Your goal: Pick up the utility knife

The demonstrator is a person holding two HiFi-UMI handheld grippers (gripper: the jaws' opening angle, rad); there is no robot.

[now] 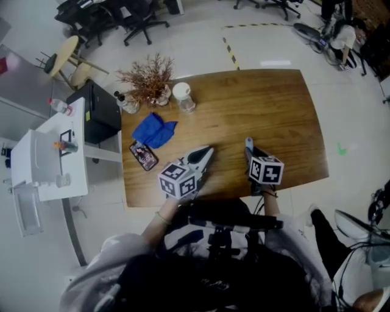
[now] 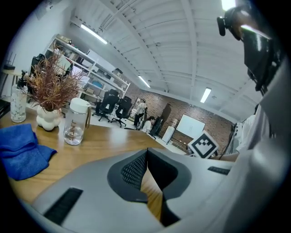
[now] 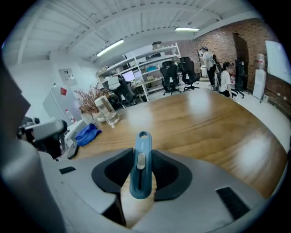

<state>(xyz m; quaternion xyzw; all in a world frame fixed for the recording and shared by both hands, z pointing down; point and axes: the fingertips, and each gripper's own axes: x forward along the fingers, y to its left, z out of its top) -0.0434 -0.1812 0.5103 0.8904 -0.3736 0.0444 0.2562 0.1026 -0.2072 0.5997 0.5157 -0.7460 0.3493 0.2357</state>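
Brown wooden table with rounded corners fills the middle of an open office, with pale floor and black office chairs beyond it. Both grippers are at the table's near edge.

The right gripper has its fingers clenched on the slim teal-blue plastic utility knife. Its dark pads press the knife's two long edges, and the grey slider faces that gripper's camera. The knife's rounded end, with a hole in it, sticks out past the fingertips. In the head view that end shows just ahead of the fingers, over bare wood. Whether the knife clears the tabletop I cannot tell.

The left gripper is clenched on nothing — its fingertips meet in a point. The left gripper view shows only a sliver of wood in the gap behind them.

Just left of the left fingertips lies a dark rectangular smartphone. A crumpled blue cloth lies near it, a little farther out from those fingers. Well beyond the left fingertips stands a clear plastic bottle with a white lid. Beside it is a dried reddish-brown plant in a small white vase. All of these lie well apart from the right fingers, off to their left — ahead of them there is only tabletop.
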